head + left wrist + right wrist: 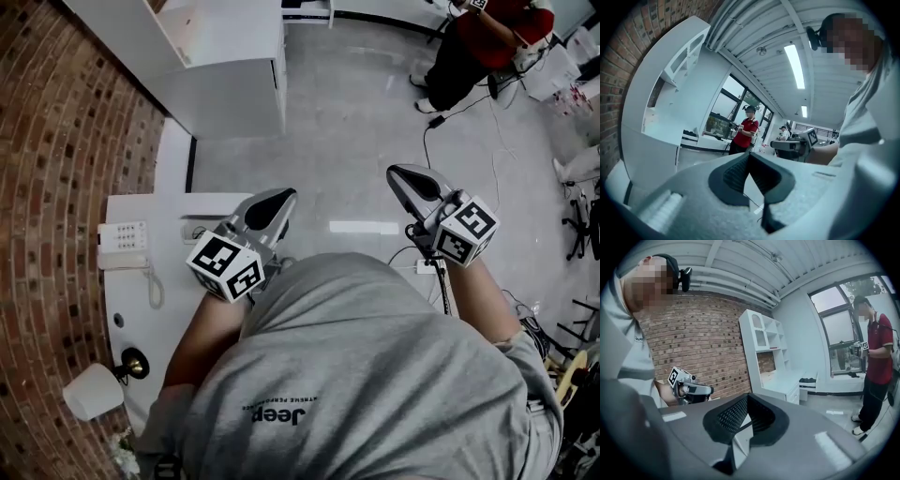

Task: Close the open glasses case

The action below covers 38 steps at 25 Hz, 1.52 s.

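Glasses case: out of view | left gripper (279, 200), right gripper (399, 174): jaws together, empty | worktop (131, 208) at 9 o'clock | risk: shut jaws may knock case off unseen.

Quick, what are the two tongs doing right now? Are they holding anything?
Left tongs: closed, holding nothing.
Right tongs: closed, holding nothing.

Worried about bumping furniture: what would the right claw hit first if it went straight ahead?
Likely the white shelf unit, some way off; nothing nearer shows in its line.
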### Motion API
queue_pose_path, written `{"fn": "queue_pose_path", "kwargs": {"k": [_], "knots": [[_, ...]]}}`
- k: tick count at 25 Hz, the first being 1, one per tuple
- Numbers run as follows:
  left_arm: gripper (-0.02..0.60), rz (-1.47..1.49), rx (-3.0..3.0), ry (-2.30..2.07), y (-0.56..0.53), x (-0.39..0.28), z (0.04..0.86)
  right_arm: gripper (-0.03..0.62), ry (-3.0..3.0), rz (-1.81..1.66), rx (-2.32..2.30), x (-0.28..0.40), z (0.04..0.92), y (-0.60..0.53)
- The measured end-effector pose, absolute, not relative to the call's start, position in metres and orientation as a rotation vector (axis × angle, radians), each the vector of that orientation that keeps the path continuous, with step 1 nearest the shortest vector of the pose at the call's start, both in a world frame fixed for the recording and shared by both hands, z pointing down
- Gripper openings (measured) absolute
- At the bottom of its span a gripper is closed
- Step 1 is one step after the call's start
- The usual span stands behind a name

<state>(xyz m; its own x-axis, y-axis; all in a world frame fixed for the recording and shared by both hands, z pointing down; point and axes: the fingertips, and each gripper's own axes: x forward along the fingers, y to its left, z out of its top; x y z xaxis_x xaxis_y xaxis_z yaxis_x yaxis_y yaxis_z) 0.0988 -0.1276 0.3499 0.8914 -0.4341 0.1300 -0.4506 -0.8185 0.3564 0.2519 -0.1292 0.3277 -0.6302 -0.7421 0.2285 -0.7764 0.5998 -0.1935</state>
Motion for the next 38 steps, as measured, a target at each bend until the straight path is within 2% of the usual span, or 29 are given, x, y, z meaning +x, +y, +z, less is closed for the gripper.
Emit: {"fn": "queue_pose_path", "kwargs": {"k": [16,17,19,20,21,30,38], "knots": [[-0.003,0.053,2.680,-0.715,-0.139,0.112,0.339,0.009,-2.730,0.404,1.222,0.268,0.329,-0.139],[-0.003,0.054,2.680,-0.711,-0.139,0.113,0.339,0.018,-2.736,0.403,1.209,0.266,0.328,-0.138],[-0.003,0.056,2.681,-0.705,-0.140,0.114,0.339,0.167,-2.751,0.396,1.173,0.262,0.326,-0.136],[-0.003,0.056,2.680,-0.703,-0.140,0.114,0.338,0.217,-2.754,0.389,1.162,0.261,0.326,-0.136],[-0.003,0.057,2.680,-0.701,-0.140,0.115,0.338,0.239,-2.755,0.379,1.156,0.261,0.326,-0.137],[-0.003,0.034,2.654,-0.799,-0.133,0.095,0.337,0.259,-2.753,0.313,1.035,0.239,0.326,-0.146],[-0.003,0.001,2.547,-1.053,-0.124,0.020,0.344,0.267,-2.805,0.244,0.750,0.155,0.333,-0.169]]}}
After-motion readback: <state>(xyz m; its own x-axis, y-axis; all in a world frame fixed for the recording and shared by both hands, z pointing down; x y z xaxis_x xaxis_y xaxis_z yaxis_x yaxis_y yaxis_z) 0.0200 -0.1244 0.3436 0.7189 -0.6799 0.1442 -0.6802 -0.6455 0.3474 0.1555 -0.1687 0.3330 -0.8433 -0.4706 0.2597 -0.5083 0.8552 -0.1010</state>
